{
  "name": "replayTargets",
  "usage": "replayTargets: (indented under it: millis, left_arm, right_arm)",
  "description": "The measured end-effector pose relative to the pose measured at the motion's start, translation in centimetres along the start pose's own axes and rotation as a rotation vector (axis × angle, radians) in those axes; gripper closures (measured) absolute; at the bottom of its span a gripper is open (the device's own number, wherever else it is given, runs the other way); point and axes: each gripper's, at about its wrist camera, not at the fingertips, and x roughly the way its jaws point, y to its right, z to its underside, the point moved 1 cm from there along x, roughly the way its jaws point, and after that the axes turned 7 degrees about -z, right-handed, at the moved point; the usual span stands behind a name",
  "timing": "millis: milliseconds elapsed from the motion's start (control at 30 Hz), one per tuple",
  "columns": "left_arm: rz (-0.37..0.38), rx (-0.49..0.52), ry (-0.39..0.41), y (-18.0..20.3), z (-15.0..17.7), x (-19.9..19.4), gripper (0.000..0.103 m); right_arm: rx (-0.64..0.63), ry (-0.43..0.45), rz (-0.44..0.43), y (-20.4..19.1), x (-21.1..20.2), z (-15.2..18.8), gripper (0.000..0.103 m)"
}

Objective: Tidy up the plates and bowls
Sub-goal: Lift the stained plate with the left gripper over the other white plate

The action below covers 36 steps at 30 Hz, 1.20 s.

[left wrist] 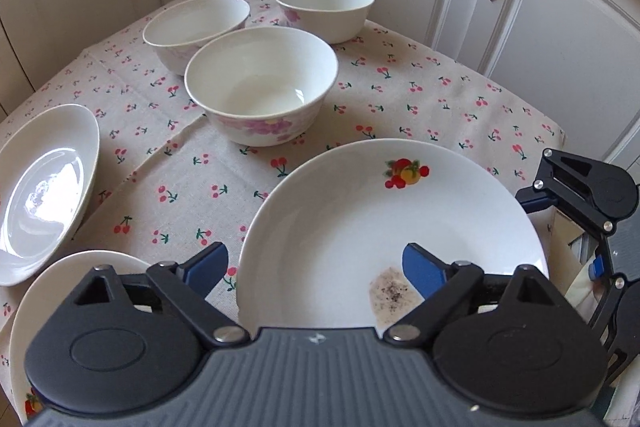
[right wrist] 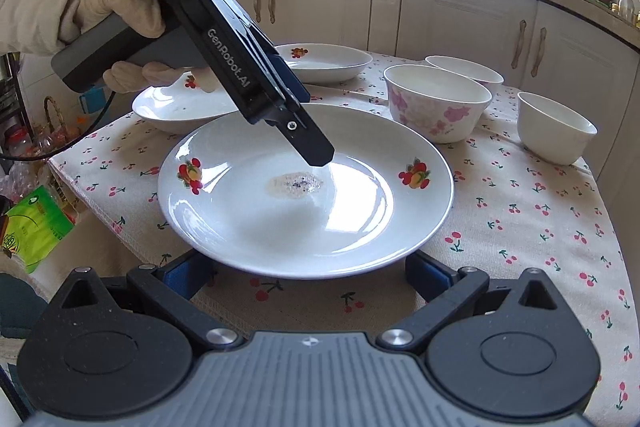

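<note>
Right wrist: 3 plates (right wrist: 306, 187), 3 bowls (right wrist: 436, 101) on tablecloth (right wrist: 520, 227); both grippers' jaws spread.

The left gripper (left wrist: 316, 267) has its two blue fingers (left wrist: 420, 269) spread wide apart, and nothing sits between them. Seen from the right wrist camera, it tilts down and forward, held from behind by the left hand (right wrist: 116, 15) in a pale glove. The hand wraps around the grey handle. The right gripper (right wrist: 308, 273) is low and level. Its blue fingers (right wrist: 430, 279) are also spread wide. They hold nothing.
</note>
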Motion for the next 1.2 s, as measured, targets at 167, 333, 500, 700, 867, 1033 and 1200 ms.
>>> replayTargets:
  millis: [167, 333, 500, 700, 867, 1033, 1200]
  left_arm:
    - [0.043, 0.005, -0.046, -0.3, -0.6, 0.9, 0.014]
    - [0.066, -0.005, -0.075, -0.5, -0.9, 1.4, 0.015]
    - [0.067, 0.014, -0.086, -0.3, -1.0, 1.5, 0.019]
    - [0.078, 0.017, -0.104, -0.5, -1.2, 1.7, 0.02]
    - [0.068, 0.018, -0.107, -0.3, -1.2, 1.8, 0.02]
    - [0.069, 0.016, -0.1, -0.4, -1.1, 1.7, 0.022]
    - [0.062, 0.017, -0.086, -0.3, -1.0, 1.4, 0.022]
  right_arm:
    - [0.001, 0.002, 0.0, 0.0, 0.0, 0.0, 0.0]
    - [0.004, -0.007, 0.001, 0.0, 0.0, -0.1, 0.0]
    - [0.002, -0.017, -0.005, -0.1, 0.2, -0.3, 0.0]
    - [0.002, -0.029, -0.007, -0.1, 0.4, -0.6, 0.0]
    - [0.006, -0.043, -0.005, -0.1, 0.4, -0.7, 0.0]
    - [0.003, -0.058, 0.001, -0.1, 0.4, -0.9, 0.0]
    - [0.006, -0.071, 0.004, -0.1, 0.5, -1.0, 0.0]
